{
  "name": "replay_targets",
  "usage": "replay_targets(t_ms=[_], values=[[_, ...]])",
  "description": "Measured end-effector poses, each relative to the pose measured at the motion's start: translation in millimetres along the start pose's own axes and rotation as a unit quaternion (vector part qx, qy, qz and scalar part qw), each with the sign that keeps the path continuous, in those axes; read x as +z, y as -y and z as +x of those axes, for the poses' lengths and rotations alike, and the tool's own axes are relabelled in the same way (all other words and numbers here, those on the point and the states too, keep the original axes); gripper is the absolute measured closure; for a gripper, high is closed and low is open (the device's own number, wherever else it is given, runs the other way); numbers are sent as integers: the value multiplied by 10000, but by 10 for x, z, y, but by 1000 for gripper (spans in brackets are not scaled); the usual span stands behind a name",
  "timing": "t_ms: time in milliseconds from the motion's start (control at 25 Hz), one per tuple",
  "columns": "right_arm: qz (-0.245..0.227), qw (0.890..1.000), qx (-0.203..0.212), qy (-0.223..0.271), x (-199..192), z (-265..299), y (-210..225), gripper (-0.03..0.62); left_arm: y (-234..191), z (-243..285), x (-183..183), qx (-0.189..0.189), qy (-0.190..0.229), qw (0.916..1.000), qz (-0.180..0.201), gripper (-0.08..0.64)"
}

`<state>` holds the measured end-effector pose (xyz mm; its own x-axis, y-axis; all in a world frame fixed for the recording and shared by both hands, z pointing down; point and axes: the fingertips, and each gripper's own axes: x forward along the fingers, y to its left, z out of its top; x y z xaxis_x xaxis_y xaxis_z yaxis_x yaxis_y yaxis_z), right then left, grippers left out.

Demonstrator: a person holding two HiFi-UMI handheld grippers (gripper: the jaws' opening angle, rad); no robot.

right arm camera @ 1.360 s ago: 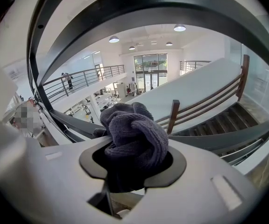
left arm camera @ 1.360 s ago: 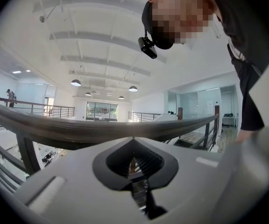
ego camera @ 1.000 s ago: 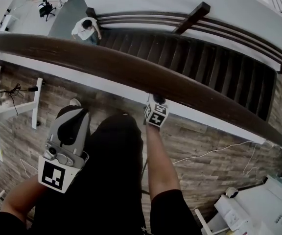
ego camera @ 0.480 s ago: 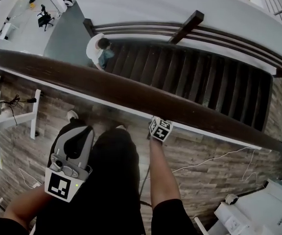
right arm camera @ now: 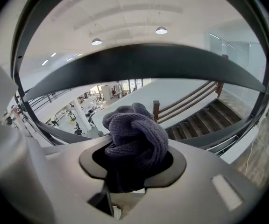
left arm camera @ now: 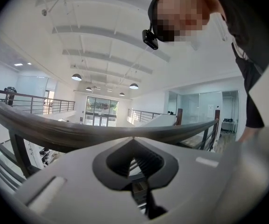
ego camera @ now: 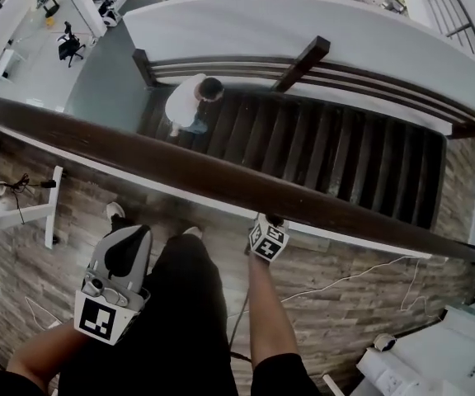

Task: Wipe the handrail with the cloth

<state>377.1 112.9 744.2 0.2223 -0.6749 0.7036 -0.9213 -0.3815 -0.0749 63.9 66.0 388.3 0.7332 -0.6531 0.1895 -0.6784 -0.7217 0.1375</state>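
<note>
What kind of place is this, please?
Probably an upper landing in an office building: a handrail runs along the edge, stairs go down beyond it, and a chair stands on the floor below.

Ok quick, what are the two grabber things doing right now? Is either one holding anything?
Left gripper: closed, holding nothing.
Right gripper: closed on the cloth.

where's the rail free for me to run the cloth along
The handrail is bare both left and right of the right gripper; the only tight spot is there, where it holds the cloth just beneath. The left gripper sits low, clear.
</note>
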Motion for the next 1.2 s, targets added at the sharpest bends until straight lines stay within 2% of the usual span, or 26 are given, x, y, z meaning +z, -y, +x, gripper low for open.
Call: replay_targets(t_ms=[120, 280, 480, 600, 800, 920, 1000, 1080, 1200], values=[[-144, 9997, 203, 19, 78, -248, -207, 431, -70, 35, 224, -89, 309, 9995, -11, 560], [-267, 9982, 529, 84, 67, -937, -593, 433, -153, -179, 406, -101, 345, 9993, -111, 560], [81, 9897, 886, 1119, 733, -1900, -1206, 433, -490, -240, 565, -240, 478, 9985, -154, 560], [15, 9769, 961, 1908, 1252, -2579, -1546, 431, -640, -263, 646, -301, 545, 9979, -186, 560], [-228, 9435, 1117, 3111, 2053, -3441, -2240, 431, -820, -336, 708, -314, 622, 9967, -414, 560], [-330, 9278, 1147, 3535, 2411, -3680, -2522, 431, -760, -356, 835, -513, 790, 9952, -255, 560], [-413, 9223, 1178, 3658, 2551, -3709, -2645, 431, -745, -344, 916, -606, 908, 9939, -121, 560], [-468, 9216, 1186, 3665, 2603, -3674, -2720, 433, -775, -332, 966, -623, 981, 9932, -74, 560], [-475, 9265, 1157, 3549, 2602, -3565, -2753, 433, -871, -302, 987, -535, 994, 9936, -29, 560]])
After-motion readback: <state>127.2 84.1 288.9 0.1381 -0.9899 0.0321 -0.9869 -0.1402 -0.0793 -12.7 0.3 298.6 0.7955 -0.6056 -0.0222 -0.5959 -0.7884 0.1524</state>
